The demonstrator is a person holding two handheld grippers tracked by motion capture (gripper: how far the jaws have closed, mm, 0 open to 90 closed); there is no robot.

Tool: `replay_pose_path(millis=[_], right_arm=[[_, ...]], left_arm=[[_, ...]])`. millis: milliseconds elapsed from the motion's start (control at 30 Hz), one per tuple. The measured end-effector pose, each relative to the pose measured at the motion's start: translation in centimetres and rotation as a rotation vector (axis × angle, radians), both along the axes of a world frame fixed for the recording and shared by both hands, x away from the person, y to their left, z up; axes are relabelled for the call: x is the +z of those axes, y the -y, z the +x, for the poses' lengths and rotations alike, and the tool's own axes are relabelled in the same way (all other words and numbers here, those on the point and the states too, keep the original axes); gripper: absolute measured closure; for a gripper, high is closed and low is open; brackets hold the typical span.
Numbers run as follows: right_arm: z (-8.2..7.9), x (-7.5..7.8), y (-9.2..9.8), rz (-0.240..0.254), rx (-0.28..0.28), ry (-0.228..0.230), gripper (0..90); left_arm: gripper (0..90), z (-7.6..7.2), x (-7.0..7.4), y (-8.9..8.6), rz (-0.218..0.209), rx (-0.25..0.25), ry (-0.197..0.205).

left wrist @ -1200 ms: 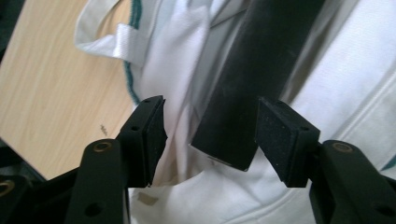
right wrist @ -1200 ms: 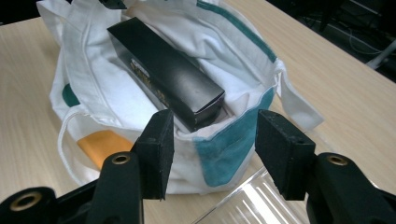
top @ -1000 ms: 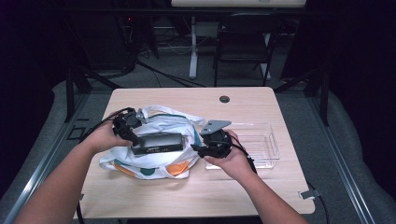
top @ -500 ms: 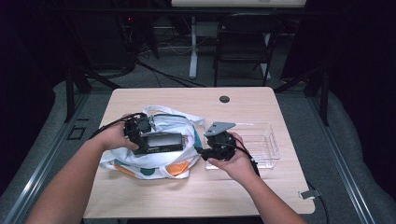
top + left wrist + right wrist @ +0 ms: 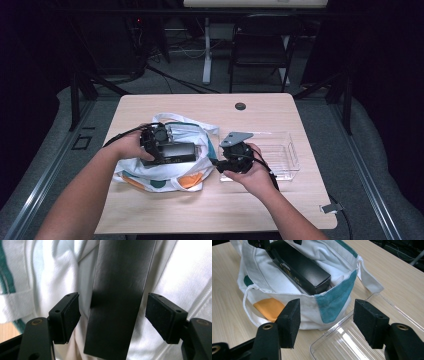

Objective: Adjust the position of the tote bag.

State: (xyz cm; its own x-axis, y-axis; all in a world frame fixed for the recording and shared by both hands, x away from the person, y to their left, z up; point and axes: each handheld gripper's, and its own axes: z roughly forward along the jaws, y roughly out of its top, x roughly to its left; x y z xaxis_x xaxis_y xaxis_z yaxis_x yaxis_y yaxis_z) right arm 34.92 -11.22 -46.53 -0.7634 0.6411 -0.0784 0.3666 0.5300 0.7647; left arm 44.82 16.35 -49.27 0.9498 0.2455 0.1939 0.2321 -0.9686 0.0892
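A white tote bag [image 5: 150,172] with teal and orange patches lies on the wooden table [image 5: 200,210]. A long black box [image 5: 180,150] rests inside its mouth. My left gripper [image 5: 167,145] reaches over the bag. Its jaws have just been opening, and the black box [image 5: 120,277] lies between the pads [image 5: 70,315] with a gap on both sides. My right gripper [image 5: 220,161] sits at the bag's right edge. Its jaws have just been opening too, and it stands open [image 5: 327,315] in front of the bag's teal rim [image 5: 334,302], pressing on nothing.
A clear plastic tray [image 5: 280,150] stands right of the bag, under the right hand; its corner [image 5: 352,340] lies just below the right jaws. A dark round grommet [image 5: 240,106] sits near the table's far edge. Chairs and cables lie beyond the table.
The left hand has moved right and a little down over the bag with the black box. The right hand has hardly moved.
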Motion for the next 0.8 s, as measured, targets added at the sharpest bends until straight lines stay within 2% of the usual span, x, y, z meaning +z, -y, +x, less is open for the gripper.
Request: replay_pose_path(millis=[67,267,300,367,400,433,533,567,667,700,800], right_arm=[[0.0,0.0,0.0,0.002,-0.001,0.001,38.7],[0.0,-0.2,-0.1,0.007,-0.003,-0.006,38.3],[0.0,-0.2,-0.1,0.003,-0.001,-0.008,38.2],[0.0,-0.3,-0.1,0.003,-0.001,-0.007,38.1],[0.0,-0.3,-0.1,0.004,-0.002,-0.007,38.0],[0.0,-0.3,-0.1,0.003,-0.002,-0.009,37.9],[0.0,-0.2,0.0,0.006,-0.001,-0.009,37.8],[0.0,-0.2,0.0,0.006,0.0,-0.009,37.8],[0.0,-0.3,0.0,0.005,0.0,-0.012,37.8],[0.0,-0.3,-0.1,0.005,-0.001,-0.012,37.8],[-0.1,-0.3,-0.1,0.003,0.002,-0.008,37.8]], left_arm=[[27.4,0.0,-0.2,0.2,0.001,-0.011,-0.007],[27.3,0.3,-0.9,0.7,0.014,-0.004,-0.028],[27.3,0.3,-1.0,0.8,0.019,-0.007,-0.014],[27.3,0.4,-1.1,0.9,0.023,-0.006,-0.028],[27.3,0.4,-1.3,0.9,0.021,-0.005,-0.016],[27.3,0.5,-1.3,0.9,0.026,-0.004,-0.027],[27.4,0.6,-1.6,0.9,0.041,-0.008,-0.021],[27.4,0.6,-1.6,0.9,0.044,-0.008,-0.032],[27.4,0.6,-1.9,0.9,0.05,-0.008,-0.025],[27.4,0.7,-1.9,1.0,0.056,-0.013,-0.039],[28.0,0.6,-2.2,1.1,0.062,-0.014,-0.037]])
